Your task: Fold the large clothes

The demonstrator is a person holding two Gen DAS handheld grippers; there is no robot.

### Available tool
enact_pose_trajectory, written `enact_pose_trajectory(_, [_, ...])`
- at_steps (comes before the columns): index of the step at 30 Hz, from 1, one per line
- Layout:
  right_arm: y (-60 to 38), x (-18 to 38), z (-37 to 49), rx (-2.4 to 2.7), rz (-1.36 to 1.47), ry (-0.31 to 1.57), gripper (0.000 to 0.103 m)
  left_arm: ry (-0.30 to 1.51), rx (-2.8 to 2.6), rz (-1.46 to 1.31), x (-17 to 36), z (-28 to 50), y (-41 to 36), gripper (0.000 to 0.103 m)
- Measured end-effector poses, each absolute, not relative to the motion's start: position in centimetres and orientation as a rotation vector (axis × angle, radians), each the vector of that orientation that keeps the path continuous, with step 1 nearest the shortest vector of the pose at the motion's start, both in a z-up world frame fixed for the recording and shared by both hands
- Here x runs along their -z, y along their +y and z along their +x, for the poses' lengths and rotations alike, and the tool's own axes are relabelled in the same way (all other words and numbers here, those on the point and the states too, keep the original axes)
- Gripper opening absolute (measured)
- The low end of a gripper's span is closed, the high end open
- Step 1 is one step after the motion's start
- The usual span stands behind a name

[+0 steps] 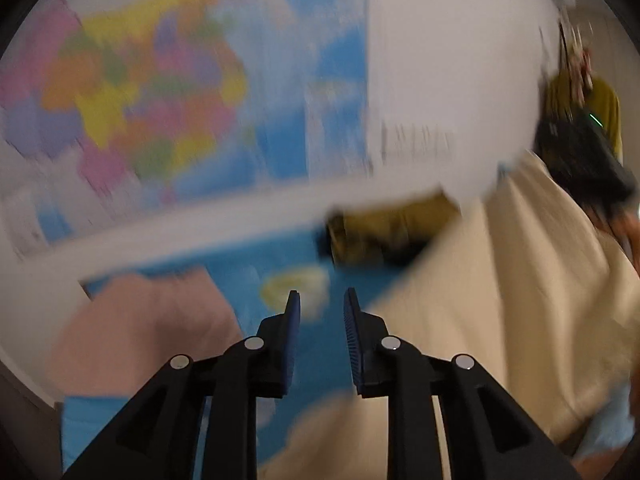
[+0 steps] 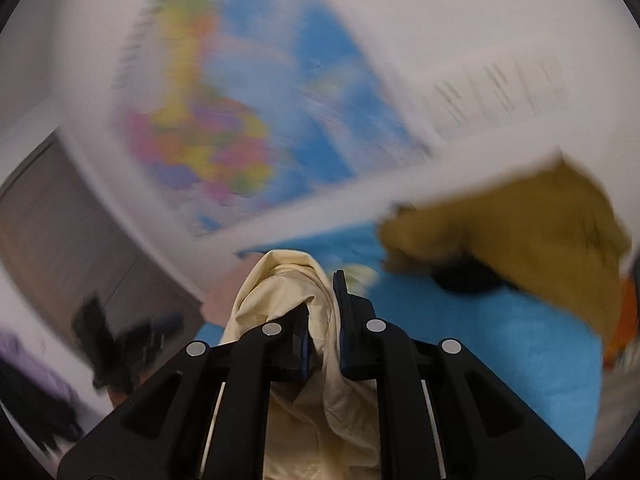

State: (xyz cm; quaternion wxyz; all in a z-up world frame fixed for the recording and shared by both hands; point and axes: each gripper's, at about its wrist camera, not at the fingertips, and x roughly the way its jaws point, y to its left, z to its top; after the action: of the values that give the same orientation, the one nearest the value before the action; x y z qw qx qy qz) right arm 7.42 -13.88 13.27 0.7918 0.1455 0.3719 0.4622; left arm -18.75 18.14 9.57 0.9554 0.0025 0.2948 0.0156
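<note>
The right gripper (image 2: 320, 300) is clenched on a bunched fold of the cream garment (image 2: 288, 292), which spills from between its jaws back toward 6 o'clock. The left gripper (image 1: 322, 308) stands released with nothing between its blue pads (image 1: 294, 320), the same cream cloth draped at its 3 o'clock. A blue sheet (image 2: 500, 340) lies beneath, with a mustard garment (image 2: 520, 216) at 2 o'clock in the right wrist view and a blurred colourful wall map (image 1: 160, 80) at 11 o'clock in the left.
</note>
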Motion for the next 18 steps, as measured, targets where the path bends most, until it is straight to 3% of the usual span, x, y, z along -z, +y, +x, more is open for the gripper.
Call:
enact_pose_trajectory(2, [-13.8,-10.2,10.0,-0.959,0.376,0.865,0.01,0.601,0.083,0.002,-8.0,-20.1,17.8,0.024])
enact_pose_trajectory(4, [-13.8,-8.6,11.1,-0.941,0.386,0.89,0.01,0.572,0.174,0.07,-7.5,-21.9,16.0,0.048])
enact_pose_trajectory(6, [-14.1,-7.7,11.4,-0.936,0.393,0.91,0.011,0.541,0.261,0.186,-6.9,-23.9,13.1,0.058])
enact_pose_trajectory(15, [-11.1,-6.5,12.3,-0.945,0.358,0.942,0.012,0.782,0.505,0.408,2.0,-23.5,1.6,0.078])
enact_pose_trajectory(18, [-11.0,-7.0,11.7,-0.97,0.354,0.927,0.013,0.842,0.394,0.502,5.4,-22.2,0.4,0.075])
